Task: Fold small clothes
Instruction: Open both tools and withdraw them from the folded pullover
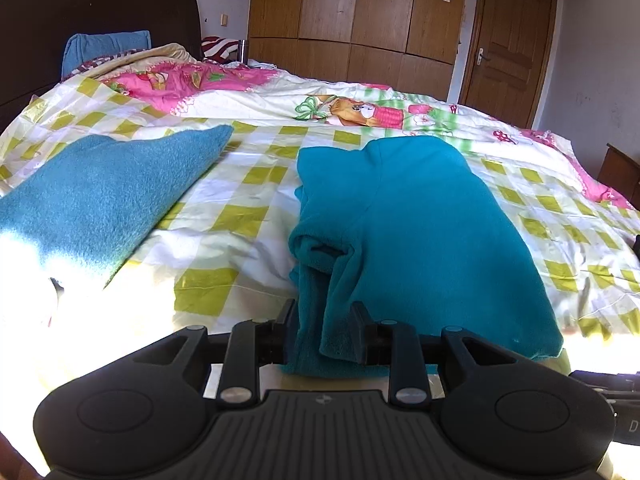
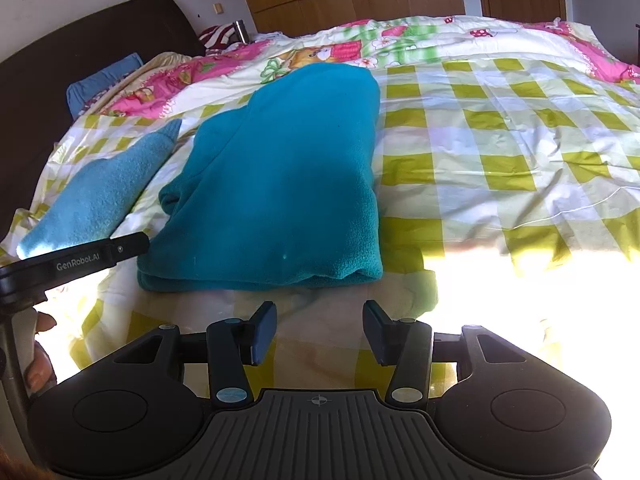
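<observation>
Our left tool [image 1: 323, 330] pinches the near edge of the teal fleece garment [image 1: 416, 232], which lies folded on the bed [image 1: 248, 184] just ahead. Our right tool [image 2: 320, 330] waits wide and empty before it. We should lift evenly, keeping layers aligned.

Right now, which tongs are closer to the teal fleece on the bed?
Left. The left tongs have the teal fleece's near edge between their fingers; the right tongs sit open, just short of its near edge.

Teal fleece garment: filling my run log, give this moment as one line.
left gripper: shut on teal fleece garment | right gripper: open, empty | lighter blue towel: lying apart
</observation>
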Available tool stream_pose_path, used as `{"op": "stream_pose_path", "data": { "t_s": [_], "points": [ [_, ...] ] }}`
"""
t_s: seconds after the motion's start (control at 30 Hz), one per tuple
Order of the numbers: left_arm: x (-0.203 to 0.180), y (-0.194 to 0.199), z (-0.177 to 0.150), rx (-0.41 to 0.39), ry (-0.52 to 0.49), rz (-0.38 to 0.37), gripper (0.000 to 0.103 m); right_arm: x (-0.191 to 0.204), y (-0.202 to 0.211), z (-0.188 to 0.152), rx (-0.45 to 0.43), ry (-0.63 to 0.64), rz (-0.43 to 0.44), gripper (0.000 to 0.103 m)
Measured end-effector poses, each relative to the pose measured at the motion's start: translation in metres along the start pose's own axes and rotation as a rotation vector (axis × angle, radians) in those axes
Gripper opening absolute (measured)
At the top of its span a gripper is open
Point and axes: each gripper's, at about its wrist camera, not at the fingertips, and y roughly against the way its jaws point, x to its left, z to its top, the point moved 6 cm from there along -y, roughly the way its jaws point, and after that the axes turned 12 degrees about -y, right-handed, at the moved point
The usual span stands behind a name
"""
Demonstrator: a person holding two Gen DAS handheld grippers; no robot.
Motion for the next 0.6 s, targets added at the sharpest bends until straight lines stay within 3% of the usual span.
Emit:
{"op": "stream_pose_path", "data": {
  "t_s": [0.13,0.4,0.6],
  "points": [
    [0.003,-0.03,-0.02,0.14,-0.031,0.038,0.049,-0.004,0.001,-0.002,0.004,-0.015,0.0,0.047],
    [-0.019,0.009,-0.021,0.126,-0.076,0.04,0.049,-0.011,0.006,-0.005,-0.015,-0.041,0.0,0.047],
    [-0.04,0.027,-0.037,0.147,-0.074,0.018,0.057,-0.002,0.012,-0.011,-0.026,-0.001,0.002,0.048]
  ]
}}
